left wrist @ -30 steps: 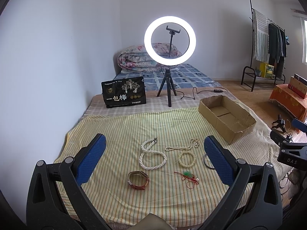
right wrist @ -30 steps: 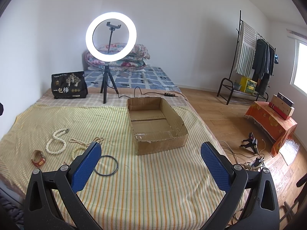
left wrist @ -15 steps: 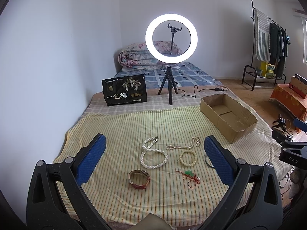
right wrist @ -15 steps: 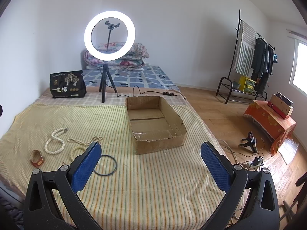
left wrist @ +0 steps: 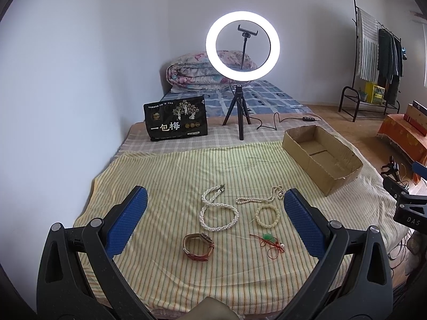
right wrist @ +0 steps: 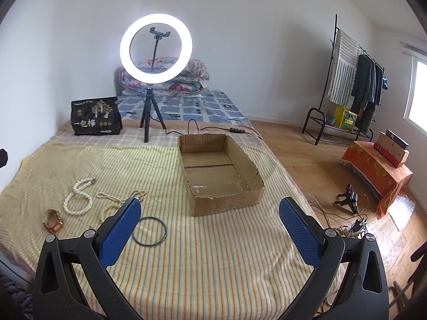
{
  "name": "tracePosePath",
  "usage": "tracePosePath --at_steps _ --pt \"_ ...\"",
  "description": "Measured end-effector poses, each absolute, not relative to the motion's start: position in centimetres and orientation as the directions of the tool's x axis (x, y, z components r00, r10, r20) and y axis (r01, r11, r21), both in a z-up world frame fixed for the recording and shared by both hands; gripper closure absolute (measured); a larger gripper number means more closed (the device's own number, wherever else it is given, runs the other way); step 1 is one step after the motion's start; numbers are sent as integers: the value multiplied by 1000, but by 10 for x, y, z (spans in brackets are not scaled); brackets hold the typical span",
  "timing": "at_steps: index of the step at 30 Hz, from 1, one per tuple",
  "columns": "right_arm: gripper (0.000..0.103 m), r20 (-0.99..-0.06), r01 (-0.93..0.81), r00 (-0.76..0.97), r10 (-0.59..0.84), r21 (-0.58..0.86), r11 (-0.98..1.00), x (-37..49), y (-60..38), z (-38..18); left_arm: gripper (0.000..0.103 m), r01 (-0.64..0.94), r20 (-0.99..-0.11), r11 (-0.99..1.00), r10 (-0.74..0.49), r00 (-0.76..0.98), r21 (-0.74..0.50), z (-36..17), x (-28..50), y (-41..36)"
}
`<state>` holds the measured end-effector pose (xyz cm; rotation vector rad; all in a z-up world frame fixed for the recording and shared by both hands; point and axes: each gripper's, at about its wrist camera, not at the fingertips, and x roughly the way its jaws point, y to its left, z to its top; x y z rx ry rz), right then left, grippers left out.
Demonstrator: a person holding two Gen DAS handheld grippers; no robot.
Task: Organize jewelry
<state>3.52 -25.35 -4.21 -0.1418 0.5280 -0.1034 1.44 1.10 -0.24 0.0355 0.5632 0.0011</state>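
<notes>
While both tongs (left wrist: 214, 208) (right wrist: 209, 214) gape empty, the cardboard box (right wrist: 218, 170) lies lengthwise toward the ring light (right wrist: 156, 48).

Jewelry (left wrist: 218, 213), box (right wrist: 221, 176) on bed (right wrist: 213, 266)

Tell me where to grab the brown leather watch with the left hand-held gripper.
Pinch the watch across its near strap side, coming straight down from above. It lies as a closed loop on the striped cloth, so one finger can drop inside and one outside.
</notes>
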Motion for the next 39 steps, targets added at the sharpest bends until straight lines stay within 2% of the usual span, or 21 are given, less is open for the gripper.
tracePosePath --at_steps 13,16,21,26,32,35,39 --pt "0 -520 70 840 -152 -175 982 40 -254 -39 0 18 -546 998 19 838 62 2 34 24" --pt "0 -526 62 838 -146 -175 983 43 -254 -33 0 20 -562 999 9 827 45 4 44 33" --pt "0 -474 7 874 -108 -209 978 50 -251 -28 0 55 -580 997 -71 811 -46 2 60 55" --pt "0 -530 -107 848 3 -164 981 69 -246 -44 0 65 -579 990 -124 806 -122 -6 69 70" --pt "0 -589 -227 796 139 -78 971 89 -233 -58 0 77 -619 993 -114 777 -87 -23 75 67" --pt "0 -610 -276 777 156 -107 955 97 -223 -67 8 86 -634 993 -119 764 -82 -31 78 71" --pt "0 -658 -348 732 179 -135 928 102 -215 -87 24 96 -674 991 -134 727 -94 -49 82 80"
